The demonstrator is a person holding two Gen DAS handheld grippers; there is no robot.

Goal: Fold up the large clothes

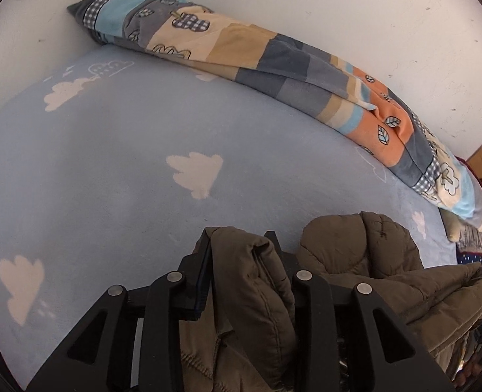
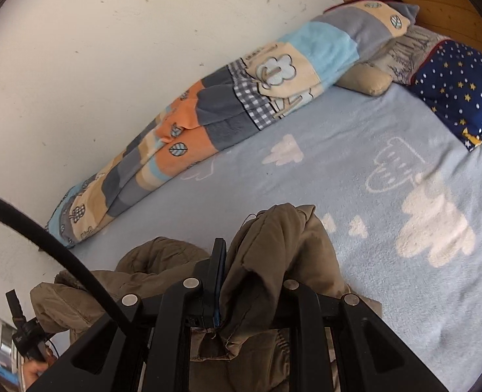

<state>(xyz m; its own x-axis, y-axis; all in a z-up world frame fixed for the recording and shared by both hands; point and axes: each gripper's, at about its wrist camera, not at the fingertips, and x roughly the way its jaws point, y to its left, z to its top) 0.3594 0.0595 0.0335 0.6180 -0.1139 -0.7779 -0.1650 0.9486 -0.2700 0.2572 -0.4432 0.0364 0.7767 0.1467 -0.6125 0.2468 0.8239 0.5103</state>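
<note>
Left wrist: one jacket [image 1: 250, 281], left gripper [image 1: 241, 245] clamped on it, right gripper [image 2: 250, 254] likewise.

Soft, even daylight is filling both fisheye views, leaving the white wall [image 1: 339, 16] bright without glare. Shadows are staying faint, pooling only in the folds of the brown jacket [image 1: 257, 281]. Straight lines are bowing strongly toward a dark circular rim. Cloud prints on the blue bedsheet [image 2: 388, 196] are smearing slightly at the right wrist view's right side.
</note>
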